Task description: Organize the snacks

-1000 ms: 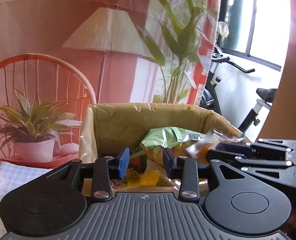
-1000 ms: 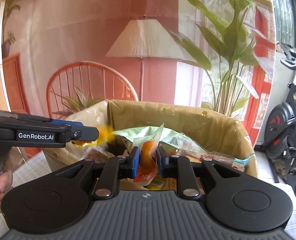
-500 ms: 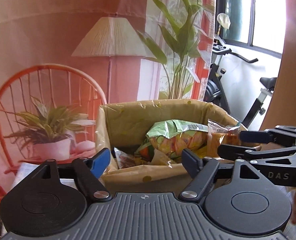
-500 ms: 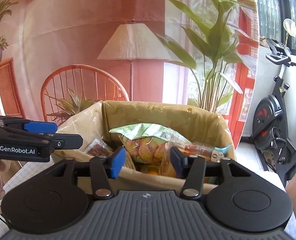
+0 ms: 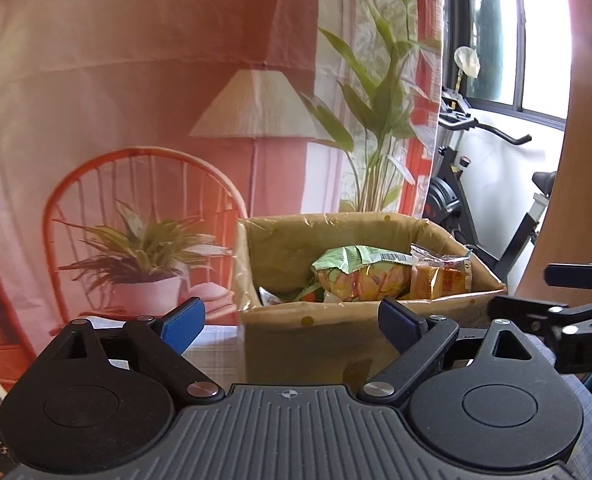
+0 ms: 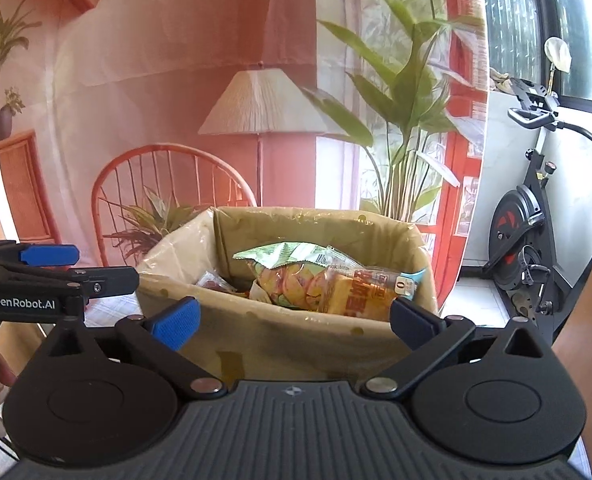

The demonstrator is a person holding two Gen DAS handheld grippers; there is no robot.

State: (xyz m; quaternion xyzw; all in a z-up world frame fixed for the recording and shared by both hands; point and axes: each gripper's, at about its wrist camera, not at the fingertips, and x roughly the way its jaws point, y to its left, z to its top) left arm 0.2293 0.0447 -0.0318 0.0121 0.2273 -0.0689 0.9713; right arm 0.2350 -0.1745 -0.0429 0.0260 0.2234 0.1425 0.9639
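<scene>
Both tongs spread wide, nothing in either. Left tongs [image 5: 292, 318] and right tongs [image 6: 294, 318] sit side by side in front of the cardboard box [image 5: 315, 344], short of its near wall, air gap between pad tips and rim. Each one pokes into the other's view from the side: right tongs at the right edge of the left view, left tongs at the left edge of the right view. They're near each other, not touching.

Snacks are in the box: green chip bag [image 6: 292, 276] on top, orange packet [image 6: 367, 294] just beside it on the right, touching. A small dark wrapper [image 6: 212, 280] is low at the left, mostly hidden by the rim.

Versus a second ago: the right tongs were clamped on the orange packet inside the box, left tongs down in there too. Now both are let go and backed out, box looks smaller.

Box sits on a checked cloth surface [image 5: 216, 350]; little of it is visible. Box bottom is cut off by the tong bodies. Printed backdrop [image 6: 156, 80] behind, exercise bike [image 6: 527, 232] off right.
</scene>
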